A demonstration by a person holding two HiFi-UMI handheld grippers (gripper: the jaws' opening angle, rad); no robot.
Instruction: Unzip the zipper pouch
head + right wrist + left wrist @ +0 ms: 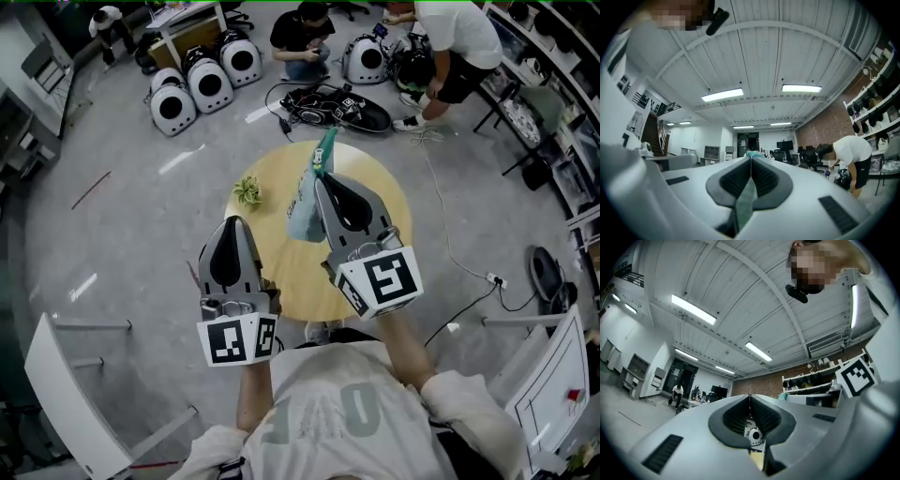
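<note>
Head view looks down; gripper views look up.
Cameras sit close behind left claw point(750, 396) and right claw point(751, 159); both share ceiling point(740, 301) beyond.

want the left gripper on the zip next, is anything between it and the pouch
Nothing visible does. The pouch hangs from the shut right gripper above the table. The left gripper, shut and empty, is off to its left with only air between them. The small plant sits lower, on the tabletop.

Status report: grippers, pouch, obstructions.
Left gripper shut, empty, clear of pouch. Right gripper shut on pouch, held over table. Zipper state unreadable. Small plant on table, off to the side.
</note>
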